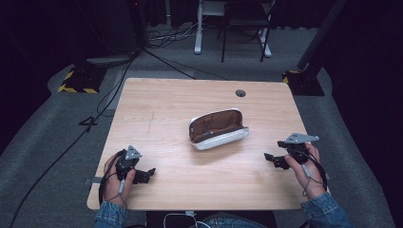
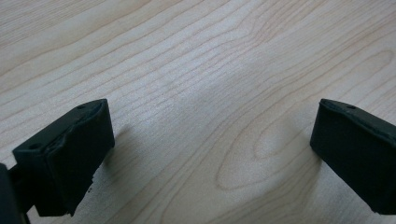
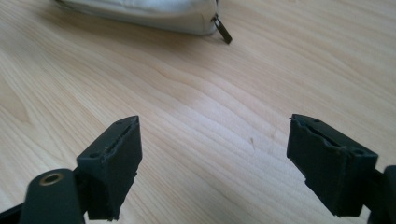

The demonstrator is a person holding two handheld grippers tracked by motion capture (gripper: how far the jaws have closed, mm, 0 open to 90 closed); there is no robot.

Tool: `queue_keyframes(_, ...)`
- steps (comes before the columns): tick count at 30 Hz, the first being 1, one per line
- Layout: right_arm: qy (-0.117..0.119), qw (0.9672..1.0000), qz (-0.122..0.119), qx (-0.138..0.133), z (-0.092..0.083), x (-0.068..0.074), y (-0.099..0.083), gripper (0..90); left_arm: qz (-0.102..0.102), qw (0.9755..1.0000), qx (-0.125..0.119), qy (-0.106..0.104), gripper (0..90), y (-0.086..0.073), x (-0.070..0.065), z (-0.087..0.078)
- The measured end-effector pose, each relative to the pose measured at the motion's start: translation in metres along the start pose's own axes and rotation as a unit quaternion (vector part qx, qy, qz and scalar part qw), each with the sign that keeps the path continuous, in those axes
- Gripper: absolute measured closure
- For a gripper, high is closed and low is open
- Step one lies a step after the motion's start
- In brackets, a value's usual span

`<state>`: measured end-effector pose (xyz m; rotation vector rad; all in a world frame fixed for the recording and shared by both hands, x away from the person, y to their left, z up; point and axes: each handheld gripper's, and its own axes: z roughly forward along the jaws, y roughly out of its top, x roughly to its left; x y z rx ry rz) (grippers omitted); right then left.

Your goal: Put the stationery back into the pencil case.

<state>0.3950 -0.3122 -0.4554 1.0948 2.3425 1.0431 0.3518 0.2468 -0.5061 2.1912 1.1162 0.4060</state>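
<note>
Denim sleeves; black grippers with grey three-cornered plates.

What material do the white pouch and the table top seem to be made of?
The white pouch: likely smooth faux leather or coated fabric, given its soft matt sheen; brown lining inside looks like fabric, and the zipper pull looks like dark metal. The table top: light wood or wood-look laminate, with clear grain lines and a matt finish.

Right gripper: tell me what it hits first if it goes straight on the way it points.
Probably the white pouch. The open right gripper has bare table ahead, then the pouch's end with its zipper pull, though it may pass just beside it.
</note>
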Motion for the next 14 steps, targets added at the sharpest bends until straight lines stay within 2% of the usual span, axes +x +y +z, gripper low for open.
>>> queue_keyframes(6, -0.008, 0.9997, 0.01, 0.022, 0.016, 0.001, -0.017, 18.9, 0.0, 1.0, 0.0, 0.0, 0.1, 0.0, 0.0, 0.0)
queue_keyframes(12, -0.02, 0.9995, 0.012, 0.02, 0.028, 0.001, -0.032, 18.7, 0.0, 1.0, 0.0, 0.0, 0.1, 0.0, 0.0, 0.0)
queue_keyframes(14, -0.021, 0.9995, 0.015, 0.016, 0.03, 0.0, -0.036, 15.9, 0.0, 1.0, 0.0, 0.0, 0.1, 0.0, 0.0, 0.0)
